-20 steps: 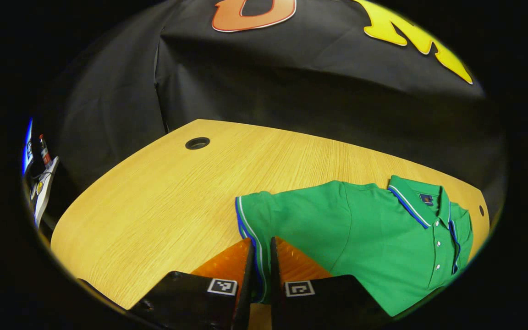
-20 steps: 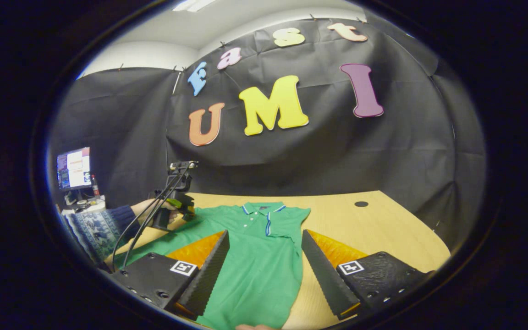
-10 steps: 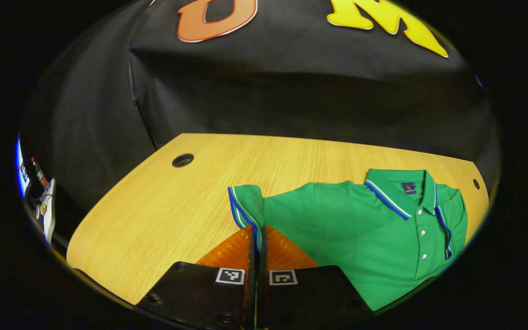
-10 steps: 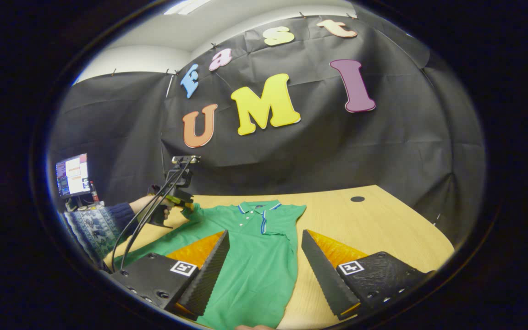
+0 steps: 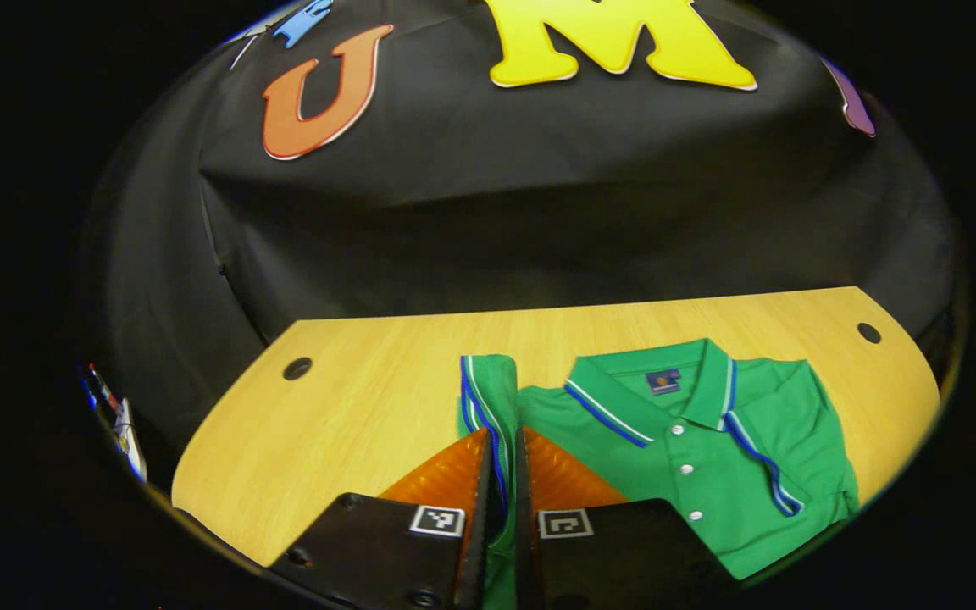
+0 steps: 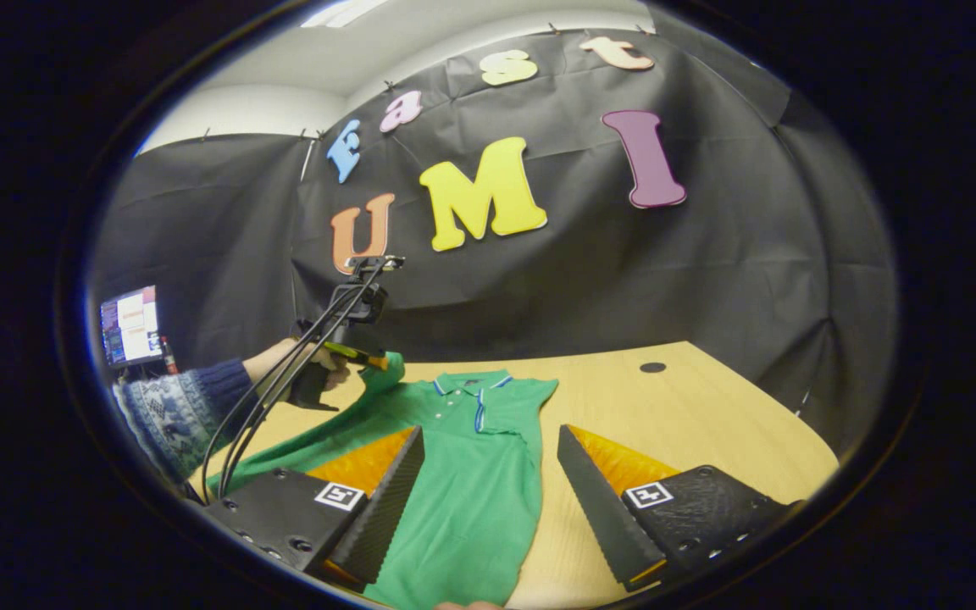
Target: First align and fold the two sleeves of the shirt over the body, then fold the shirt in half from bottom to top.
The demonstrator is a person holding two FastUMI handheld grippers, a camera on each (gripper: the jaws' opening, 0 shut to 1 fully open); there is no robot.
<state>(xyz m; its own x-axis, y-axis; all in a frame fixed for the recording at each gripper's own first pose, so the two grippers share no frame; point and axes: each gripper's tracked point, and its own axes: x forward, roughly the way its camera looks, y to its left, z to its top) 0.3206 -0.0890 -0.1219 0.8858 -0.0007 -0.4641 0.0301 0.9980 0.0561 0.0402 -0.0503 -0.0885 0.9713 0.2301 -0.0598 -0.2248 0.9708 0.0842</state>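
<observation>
Left gripper view: left claw (image 5: 501, 474) pinches shirt (image 5: 708, 440) sleeve (image 5: 488, 390); right claw (image 6: 488, 491) wide; table (image 5: 352, 407).

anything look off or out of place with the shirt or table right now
Nothing stands out. The green polo shirt lies on the light wooden table, its far sleeve already folded over the body. The left hand-held gripper is shut on the near sleeve and holds it raised. The right hand-held gripper is open above the body.

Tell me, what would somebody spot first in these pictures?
The bright green shirt lies spread on the wooden table, collar toward the black wall. The left gripper pinches one sleeve, lifted off the table. The right gripper hangs open above the shirt's lower part.
</observation>
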